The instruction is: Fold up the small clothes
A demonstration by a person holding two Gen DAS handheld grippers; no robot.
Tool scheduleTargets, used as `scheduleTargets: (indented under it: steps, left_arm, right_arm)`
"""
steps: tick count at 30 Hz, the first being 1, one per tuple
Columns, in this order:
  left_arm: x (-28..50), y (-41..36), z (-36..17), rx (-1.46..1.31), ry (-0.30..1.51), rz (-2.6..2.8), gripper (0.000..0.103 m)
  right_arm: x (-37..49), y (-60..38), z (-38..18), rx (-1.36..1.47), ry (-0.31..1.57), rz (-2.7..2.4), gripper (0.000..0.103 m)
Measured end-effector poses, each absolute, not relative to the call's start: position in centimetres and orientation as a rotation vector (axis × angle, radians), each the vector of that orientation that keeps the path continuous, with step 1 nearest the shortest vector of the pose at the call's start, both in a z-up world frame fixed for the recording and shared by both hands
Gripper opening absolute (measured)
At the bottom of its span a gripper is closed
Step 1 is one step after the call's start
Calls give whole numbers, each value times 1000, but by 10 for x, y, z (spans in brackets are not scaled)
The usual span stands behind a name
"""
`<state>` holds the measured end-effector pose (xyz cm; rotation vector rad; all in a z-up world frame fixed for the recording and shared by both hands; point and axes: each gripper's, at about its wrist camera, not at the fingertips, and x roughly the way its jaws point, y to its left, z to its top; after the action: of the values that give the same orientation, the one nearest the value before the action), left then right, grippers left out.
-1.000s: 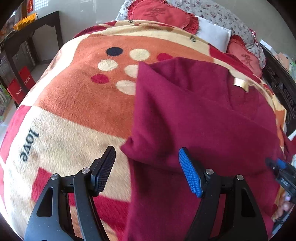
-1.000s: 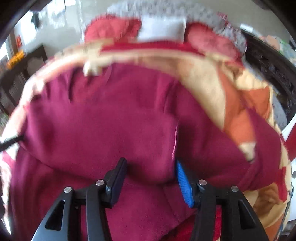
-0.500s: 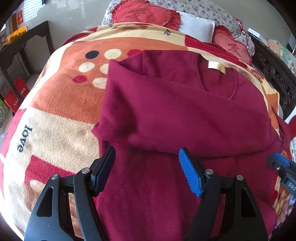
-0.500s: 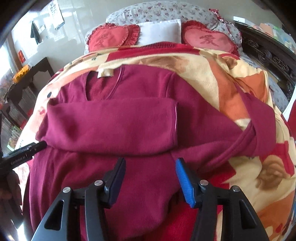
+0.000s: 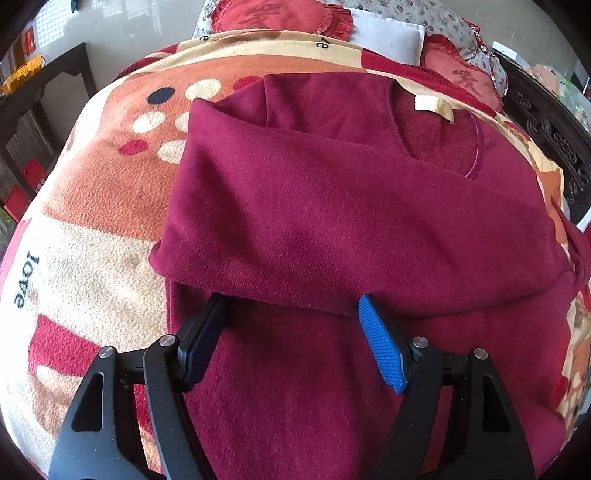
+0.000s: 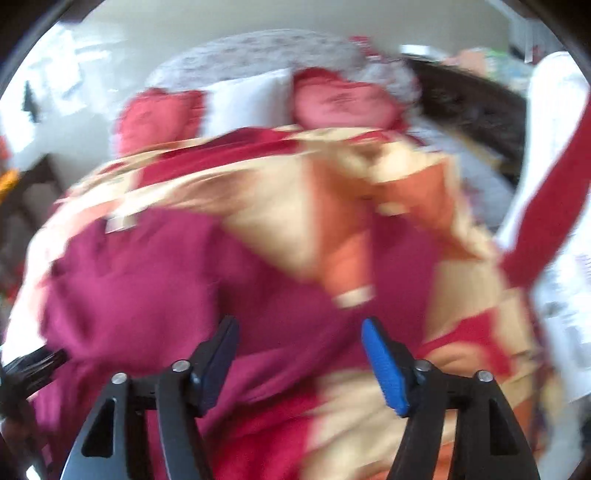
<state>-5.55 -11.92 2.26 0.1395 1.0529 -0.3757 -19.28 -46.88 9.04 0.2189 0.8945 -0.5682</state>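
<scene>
1. Left wrist view: the left gripper (image 5: 291, 321) is held wide open, nothing pinched, just above the dark red top (image 5: 332, 221).
2. The top is laid flat on the blanket (image 5: 92, 229), one sleeve folded across.
3. Pillows (image 5: 384, 33) are seen behind.
4. The right gripper (image 6: 299, 343) is seen opening, empty, in a blurred picture.

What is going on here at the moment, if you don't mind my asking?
A person with a handheld gripper in each hand is folding a maroon fleece top spread on a patterned blanket on a bed. One sleeve already lies folded across the chest. The left gripper hovers open over the sleeve's lower edge, pinching nothing. The right gripper is opening with nothing between its pads; its view is blurred. The other sleeve is not yet folded in.
</scene>
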Motion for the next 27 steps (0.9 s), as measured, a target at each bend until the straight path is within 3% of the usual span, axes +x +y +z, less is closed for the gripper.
scheduleTargets:
  steps: [8, 10, 11, 12, 13, 15, 17, 22, 27]
  left_arm:
    - [-54, -121, 20, 145, 1048, -382, 76]
    - [-54, -121, 20, 145, 1049, -387, 76]
    - [-54, -120, 20, 143, 1050, -388, 77]
    - [-53, -120, 19, 143, 1051, -388, 77]
    - [-53, -120, 19, 143, 1050, -387, 77]
    - [-53, -121, 19, 143, 1046, -384, 78]
    - [-53, -122, 19, 144, 1045, -382, 78]
    - [-53, -115, 31, 121, 1040, -399, 78]
    - [-51, -88, 58, 67, 976, -381, 78]
  right_arm:
    - [-139, -524, 46, 220, 1033, -594, 69]
    - [-136, -540, 40, 219, 1020, -638, 58]
    - [-137, -548, 38, 208, 1015, -659, 39]
    - [-141, -558, 39, 199, 1009, -680, 29]
    - [-143, -563, 41, 208, 1000, -680, 27]
    - [-156, -575, 48, 252, 982, -674, 9]
    - [-167, -578, 60, 308, 939, -637, 5]
    - [-204, -555, 115, 526, 749, -291, 5]
    - [-205, -480, 168, 494, 729, 147, 5]
